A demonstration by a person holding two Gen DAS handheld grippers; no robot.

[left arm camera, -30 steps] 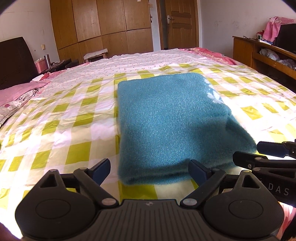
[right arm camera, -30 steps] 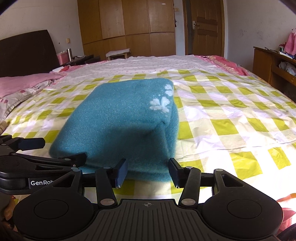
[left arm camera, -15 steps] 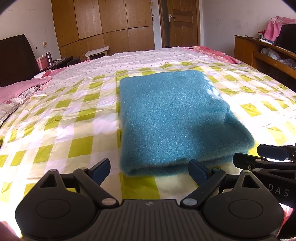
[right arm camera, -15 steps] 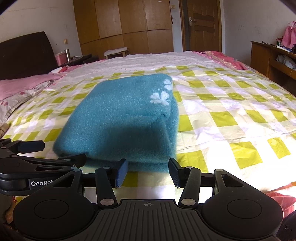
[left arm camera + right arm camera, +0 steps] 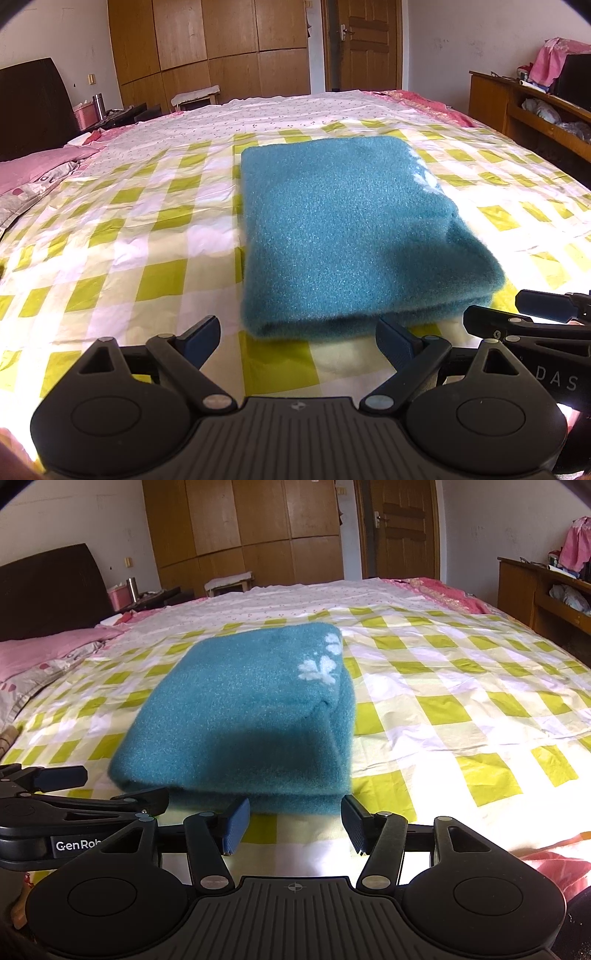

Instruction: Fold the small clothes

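Garment: a teal fleece garment [image 5: 343, 236] lies folded into a thick rectangle on the bed [image 5: 155, 236], on the yellow-and-white checked sheet; it sits just ahead of both tools, touching neither.
Long axis: runs away from the cameras toward the wardrobe [image 5: 207, 44]; the short folded edge faces the tools.
Marking: a white flower print [image 5: 321, 664] shows on the far right part of the top layer; stacked layers show along the right side.
Left tool [image 5: 299, 341]: fingers spread wide; nothing between them; it hangs low over the sheet before the garment's near edge.
Right tool [image 5: 293, 825]: open, somewhat narrower than the left; holding nothing; just short of the near edge.
Surroundings: pink pillow [image 5: 40, 653] at left; wooden door [image 5: 402, 528] beyond the bed.
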